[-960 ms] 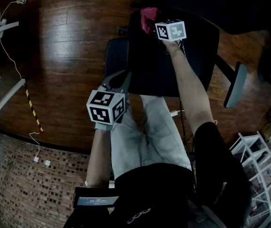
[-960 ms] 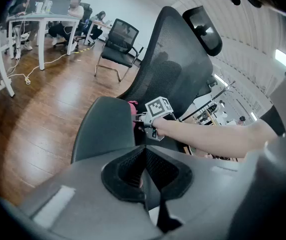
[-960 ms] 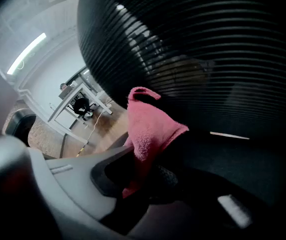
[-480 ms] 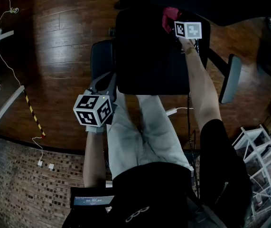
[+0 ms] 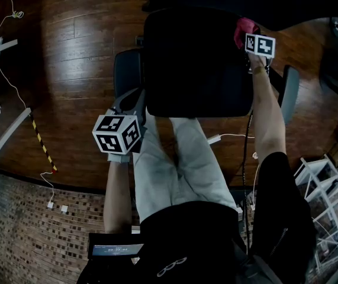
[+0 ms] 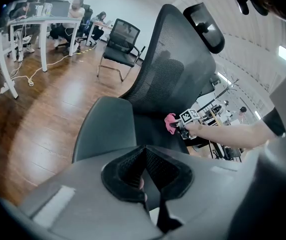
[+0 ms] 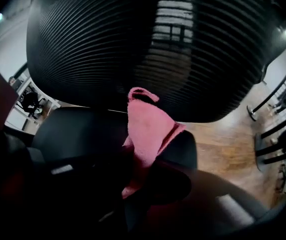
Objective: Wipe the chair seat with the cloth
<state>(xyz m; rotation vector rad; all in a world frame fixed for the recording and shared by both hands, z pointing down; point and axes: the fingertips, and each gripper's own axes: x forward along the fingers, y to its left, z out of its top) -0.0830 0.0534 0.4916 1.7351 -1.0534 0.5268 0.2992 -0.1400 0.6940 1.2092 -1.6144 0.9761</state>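
Right gripper (image 5: 247, 35): clamped on the pink cloth (image 5: 242, 26), holding it at the chair seat (image 5: 192, 64) rear corner, apparently for wiping.
Left gripper (image 5: 137, 98): jaws together, empty, kept aside.

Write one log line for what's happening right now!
right tool: shut on pink cloth | cloth: at far right corner of chair seat | left tool: shut, empty, off the seat, front left

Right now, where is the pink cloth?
In the head view the cloth is at the far right corner of the chair seat, near the right armrest, clamped in the right gripper.
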